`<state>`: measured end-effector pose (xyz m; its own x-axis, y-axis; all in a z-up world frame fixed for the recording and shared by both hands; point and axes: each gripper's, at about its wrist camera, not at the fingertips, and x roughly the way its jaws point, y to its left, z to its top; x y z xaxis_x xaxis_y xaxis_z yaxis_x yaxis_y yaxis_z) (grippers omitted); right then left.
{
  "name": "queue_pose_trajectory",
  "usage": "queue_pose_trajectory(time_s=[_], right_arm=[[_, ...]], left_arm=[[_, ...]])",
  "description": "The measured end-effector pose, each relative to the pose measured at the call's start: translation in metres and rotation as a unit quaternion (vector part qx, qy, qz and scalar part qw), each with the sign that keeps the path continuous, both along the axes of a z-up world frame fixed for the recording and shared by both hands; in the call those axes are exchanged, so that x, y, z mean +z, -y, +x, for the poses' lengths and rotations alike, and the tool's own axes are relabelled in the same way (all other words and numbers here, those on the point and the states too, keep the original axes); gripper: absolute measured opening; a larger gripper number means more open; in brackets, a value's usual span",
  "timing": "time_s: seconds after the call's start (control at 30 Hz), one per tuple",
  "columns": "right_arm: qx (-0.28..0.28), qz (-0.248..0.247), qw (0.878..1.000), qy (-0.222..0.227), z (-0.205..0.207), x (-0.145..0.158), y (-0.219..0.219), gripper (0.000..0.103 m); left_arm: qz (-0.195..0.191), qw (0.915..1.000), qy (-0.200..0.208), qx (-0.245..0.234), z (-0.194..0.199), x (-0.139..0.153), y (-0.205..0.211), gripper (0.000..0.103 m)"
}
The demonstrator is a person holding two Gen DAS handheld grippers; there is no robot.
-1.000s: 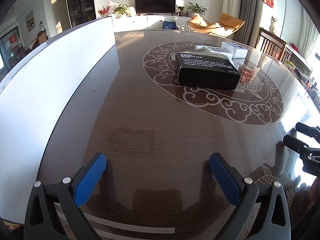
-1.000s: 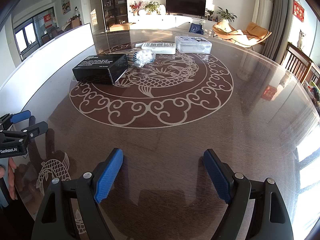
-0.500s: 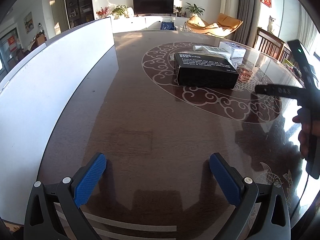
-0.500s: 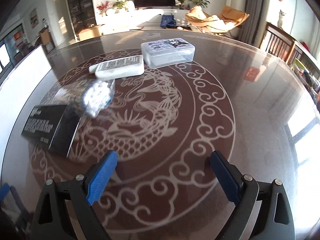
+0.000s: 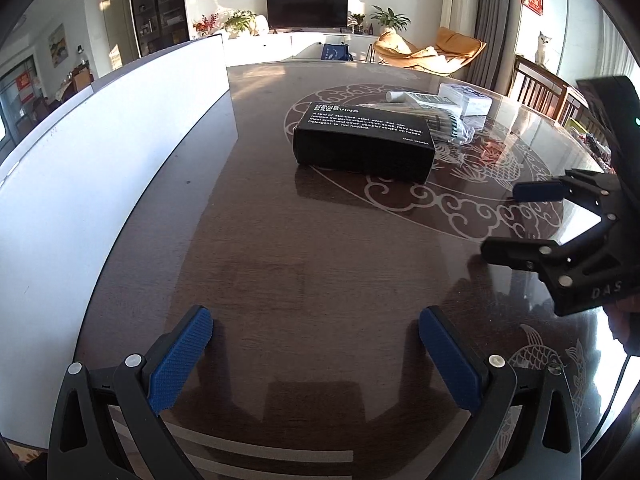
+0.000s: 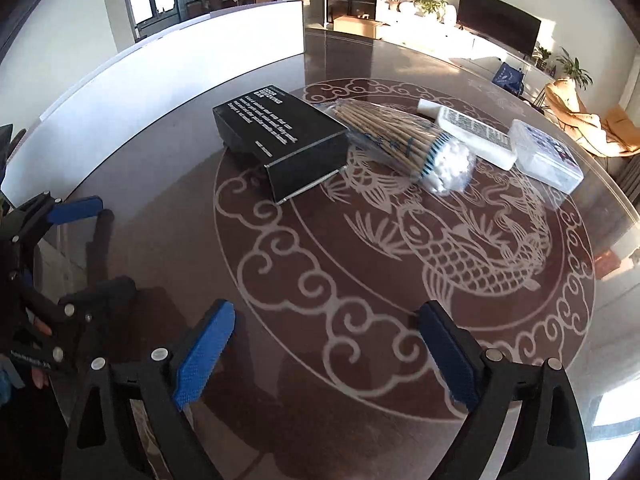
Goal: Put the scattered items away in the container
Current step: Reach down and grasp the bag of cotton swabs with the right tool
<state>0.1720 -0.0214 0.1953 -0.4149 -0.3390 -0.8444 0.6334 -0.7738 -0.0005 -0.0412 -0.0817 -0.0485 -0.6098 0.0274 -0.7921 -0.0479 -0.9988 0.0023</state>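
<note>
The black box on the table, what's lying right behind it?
Behind the black box lies a clear bag of cotton swabs, one end overlapping the box's top edge. Beyond it sit a white remote and a clear plastic case. Anything under the bag is hidden.

The black box [image 5: 362, 142] carries white print on its top: a heading that seems to end in "REMOVING BAR", then "A kind of stainless steel soap that can remove the garlic smell, onion smell, fishy smell" and "Detergent is not needed", with "MADE IN CHINA" in one corner. The right gripper [image 5: 516, 220] shows the letters "DAS" on its black body. Other labels are too small to read.
</note>
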Motion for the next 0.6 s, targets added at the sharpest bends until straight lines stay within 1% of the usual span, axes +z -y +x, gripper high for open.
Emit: queue_pose_trajectory(time_s=[0.13, 0.2, 0.6], right_arm=[[-0.028, -0.023, 0.999, -0.025, 0.004, -0.002, -0.019, 0.094], [-0.037, -0.02, 0.999, -0.027, 0.003, -0.002, -0.019, 0.094], [-0.041, -0.018, 0.999, -0.028, 0.0, -0.002, -0.02, 0.094]], left_arm=[[0.0, 1.0, 0.0, 0.001, 0.0, -0.001, -0.001, 0.103], [0.0, 1.0, -0.001, 0.001, 0.0, -0.001, -0.001, 0.103], [-0.001, 1.0, 0.0, 0.002, -0.001, -0.001, -0.002, 0.103]])
